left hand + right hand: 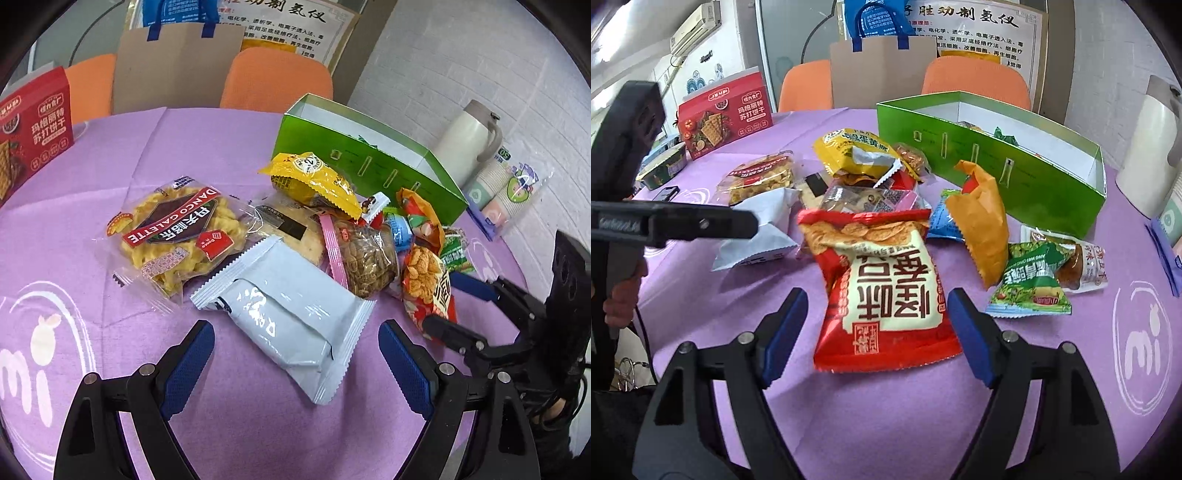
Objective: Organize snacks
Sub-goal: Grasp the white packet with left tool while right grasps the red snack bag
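Both grippers gape, left (295,354) over white packet (284,317), right (877,325) over red bag (882,291).

Red box (31,136): cut by the left edge in the left wrist view.
Flask (1152,147): right side cut off in the right wrist view.
Round cake (291,232): mostly hidden under the pale blue packet (291,325) and the yellow packet (314,177).
Green box (997,166): contents largely hidden behind its front wall; only wrapper tips show.
Poster (982,33): lower part hidden by the orange chair (975,81); small print unreadable.
Bowl (663,166): partly hidden behind the left gripper (683,221).
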`<state>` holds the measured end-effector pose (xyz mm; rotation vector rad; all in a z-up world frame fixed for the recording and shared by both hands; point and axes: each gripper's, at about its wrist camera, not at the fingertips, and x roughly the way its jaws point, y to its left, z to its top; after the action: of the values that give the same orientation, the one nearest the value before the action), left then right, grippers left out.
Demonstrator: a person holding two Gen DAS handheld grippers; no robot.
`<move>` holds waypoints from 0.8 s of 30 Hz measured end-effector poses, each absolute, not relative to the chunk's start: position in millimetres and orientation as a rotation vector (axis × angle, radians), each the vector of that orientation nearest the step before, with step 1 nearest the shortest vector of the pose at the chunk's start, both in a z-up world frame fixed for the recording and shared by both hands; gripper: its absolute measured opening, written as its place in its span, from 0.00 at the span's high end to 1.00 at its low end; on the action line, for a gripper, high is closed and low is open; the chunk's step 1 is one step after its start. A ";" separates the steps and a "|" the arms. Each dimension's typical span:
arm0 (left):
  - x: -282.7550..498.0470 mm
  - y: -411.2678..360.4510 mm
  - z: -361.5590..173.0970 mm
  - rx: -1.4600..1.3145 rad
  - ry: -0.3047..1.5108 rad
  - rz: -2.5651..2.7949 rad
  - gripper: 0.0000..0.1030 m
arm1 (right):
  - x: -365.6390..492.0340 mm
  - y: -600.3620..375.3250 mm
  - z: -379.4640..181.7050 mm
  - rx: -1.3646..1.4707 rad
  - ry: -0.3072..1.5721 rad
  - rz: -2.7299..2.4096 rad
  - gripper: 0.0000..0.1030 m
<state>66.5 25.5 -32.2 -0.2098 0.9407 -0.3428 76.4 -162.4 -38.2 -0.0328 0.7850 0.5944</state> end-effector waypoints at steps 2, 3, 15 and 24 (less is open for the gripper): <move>77.8 25.1 -34.3 -0.258 0.948 -0.346 0.10 | 68.2 -163.3 -37.0 -0.003 0.792 0.631 0.24; 83.1 23.5 -35.5 -0.270 0.946 -0.352 0.10 | 64.5 -163.9 -36.6 0.006 0.791 0.648 0.24; 89.0 8.3 -45.6 -0.142 0.964 -0.291 0.18 | 75.6 -165.2 -37.0 0.027 0.813 0.565 0.24; 87.0 9.8 -45.4 -0.082 0.966 -0.269 0.39 | 82.2 -164.3 -38.6 0.078 0.835 0.540 0.24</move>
<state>87.0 9.8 -45.4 -0.0824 0.9660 -0.2687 82.2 -164.3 -38.6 0.0782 0.8348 0.5397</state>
